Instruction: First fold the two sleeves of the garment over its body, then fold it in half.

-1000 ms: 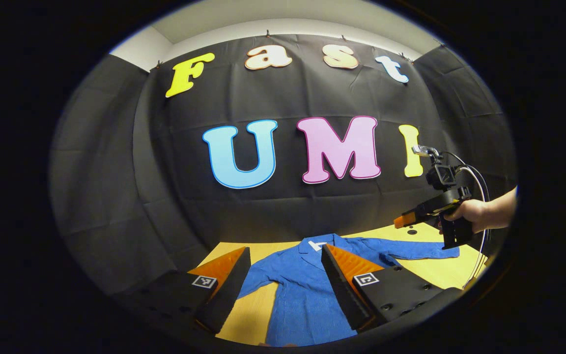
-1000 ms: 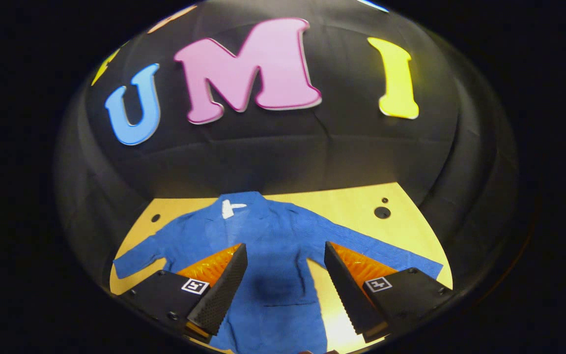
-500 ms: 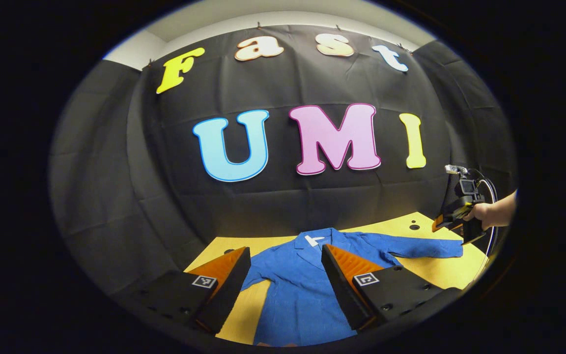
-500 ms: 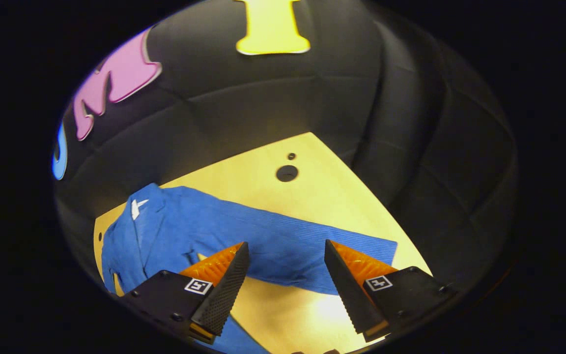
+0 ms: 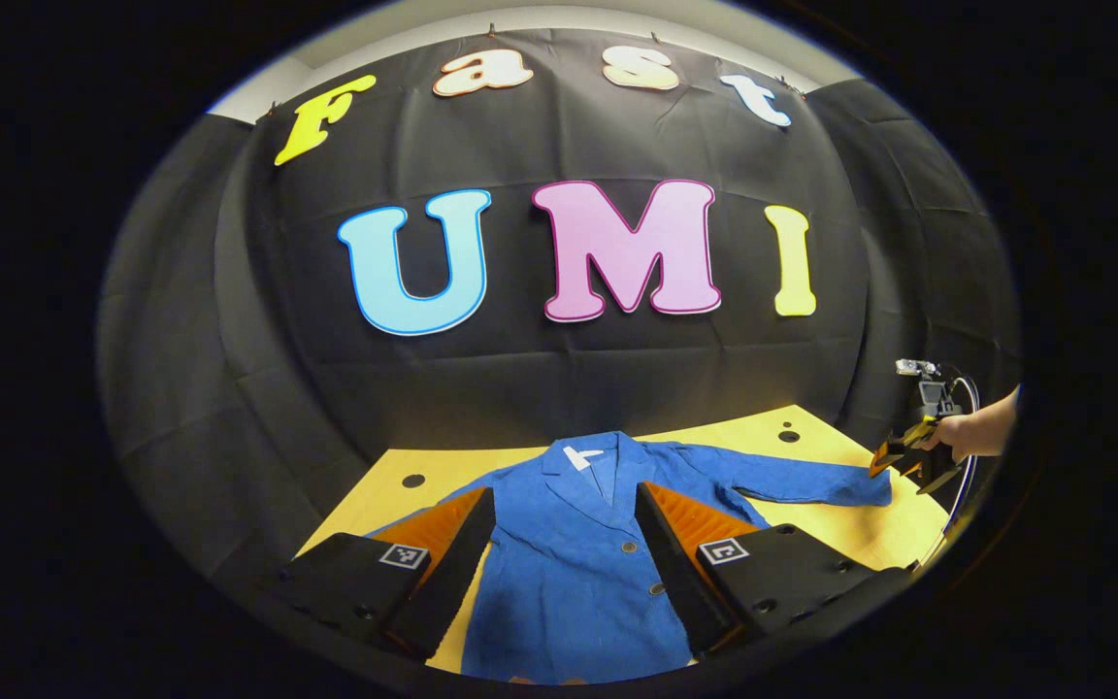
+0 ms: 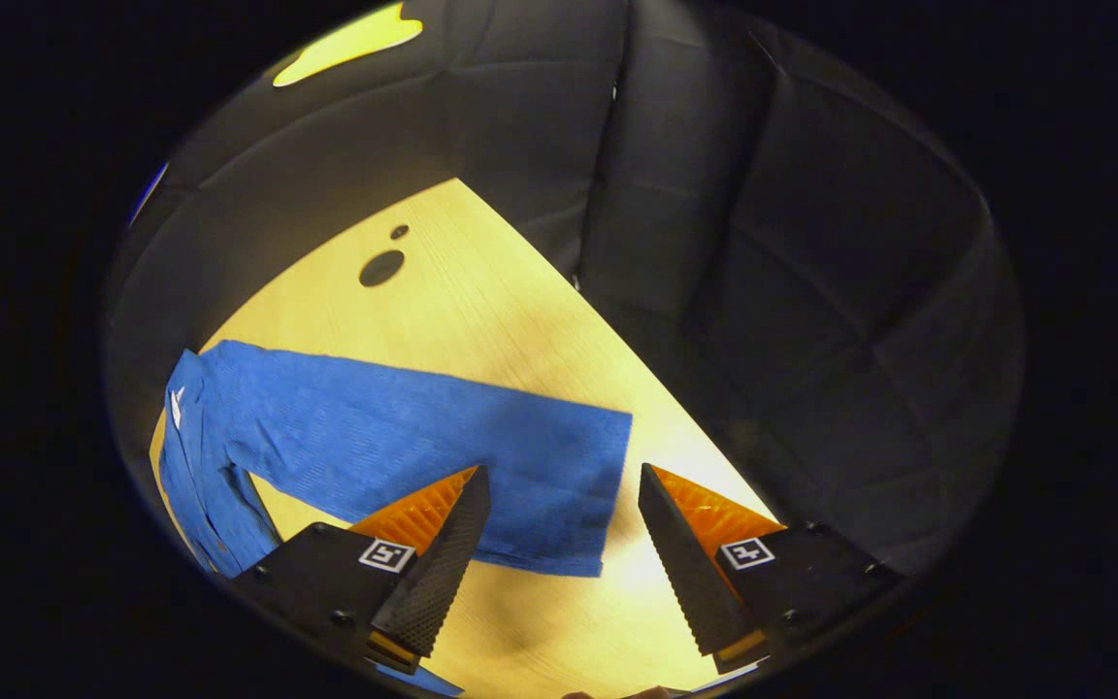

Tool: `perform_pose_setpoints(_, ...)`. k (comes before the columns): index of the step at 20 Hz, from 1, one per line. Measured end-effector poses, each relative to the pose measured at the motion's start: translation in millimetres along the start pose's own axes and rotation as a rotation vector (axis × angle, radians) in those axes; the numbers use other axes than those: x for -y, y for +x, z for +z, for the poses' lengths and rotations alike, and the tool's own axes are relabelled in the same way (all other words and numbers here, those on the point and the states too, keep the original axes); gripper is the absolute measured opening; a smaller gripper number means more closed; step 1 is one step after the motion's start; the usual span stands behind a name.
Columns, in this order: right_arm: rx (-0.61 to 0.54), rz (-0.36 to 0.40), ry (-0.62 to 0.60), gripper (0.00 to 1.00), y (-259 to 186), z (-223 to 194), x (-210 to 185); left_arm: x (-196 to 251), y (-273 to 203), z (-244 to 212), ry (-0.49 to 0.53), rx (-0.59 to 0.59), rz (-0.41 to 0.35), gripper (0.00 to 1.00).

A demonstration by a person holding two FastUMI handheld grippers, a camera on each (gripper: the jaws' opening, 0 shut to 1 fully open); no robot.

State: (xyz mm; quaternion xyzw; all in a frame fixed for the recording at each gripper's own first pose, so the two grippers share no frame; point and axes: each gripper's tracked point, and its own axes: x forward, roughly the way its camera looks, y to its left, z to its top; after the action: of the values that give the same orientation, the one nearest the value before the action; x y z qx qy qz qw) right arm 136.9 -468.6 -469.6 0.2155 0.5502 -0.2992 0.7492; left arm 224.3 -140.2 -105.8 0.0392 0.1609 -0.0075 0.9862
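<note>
Blue garment (image 5: 578, 563) is laid flat on the wooden table (image 6: 520, 320), sleeves unfolded, while the right gripper (image 6: 559, 529) is poised spread-fingered over the right sleeve (image 6: 443, 447) cuff and the left gripper (image 5: 559, 544) is held equally wide and empty above the body, so pinching that cuff is judged next.

wooden table (image 6: 520, 320), black cloth wall (image 5: 520, 388)
</note>
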Motion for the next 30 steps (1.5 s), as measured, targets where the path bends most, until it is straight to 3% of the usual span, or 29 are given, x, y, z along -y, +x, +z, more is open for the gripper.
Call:
perform_pose_setpoints(1, -0.017, -0.007, 0.0, 0.94, 3, -5, 0, 2, -1, -4, 0.007, -0.016, -0.006, 0.86)
perform_pose_setpoints(2, -0.034, -0.008, -0.003, 0.99, 7, -9, -1, 4, -2, -8, 0.014, -0.025, -0.009, 0.83)
perform_pose_setpoints(5, -0.122, 0.005, 0.003, 0.94, 14, -20, 2, 2, -4, -10, 0.019, -0.036, -0.002, 0.84)
perform_pose_setpoints(6, -0.088, 0.002, -0.006, 0.99, 18, -5, 4, 0, -6, -10, 0.017, -0.034, 0.003, 0.84)
perform_pose_setpoints(8, -0.098, -0.001, -0.021, 0.91, 12, -1, 0, -2, -6, -8, 0.017, -0.028, 0.013, 0.84)
perform_pose_setpoints(9, -0.109, -0.003, -0.01, 0.96, 13, -2, 0, -3, -6, -8, 0.016, -0.029, 0.016, 0.84)
perform_pose_setpoints(10, -0.112, -0.01, 0.013, 0.83, 12, 0, 0, -3, -7, -10, 0.014, -0.031, 0.018, 0.83)
perform_pose_setpoints(11, -0.118, -0.01, 0.039, 0.76, 14, 0, -1, -4, -7, -11, 0.01, -0.032, 0.02, 0.83)
perform_pose_setpoints(14, -0.149, 0.035, 0.143, 0.23, 15, 0, -1, -6, -9, -13, -0.004, -0.035, 0.029, 0.83)
perform_pose_setpoints(15, -0.152, 0.056, 0.17, 0.12, 12, 1, -1, -6, -10, -14, -0.008, -0.038, 0.029, 0.83)
perform_pose_setpoints(19, -0.106, 0.131, 0.12, 0.01, 11, -2, -4, -6, -8, -22, -0.005, -0.054, 0.032, 0.84)
perform_pose_setpoints(22, -0.068, 0.144, 0.055, 0.01, 6, 2, -7, -5, -6, -17, 0.015, -0.044, 0.028, 0.84)
perform_pose_setpoints(25, -0.034, 0.214, 0.054, 0.01, -12, 12, -37, -3, -7, -14, 0.038, -0.03, 0.026, 0.84)
perform_pose_setpoints(30, 0.052, 0.324, -0.015, 0.01, -53, 40, -108, -5, -14, -17, -0.008, -0.035, 0.031, 0.84)
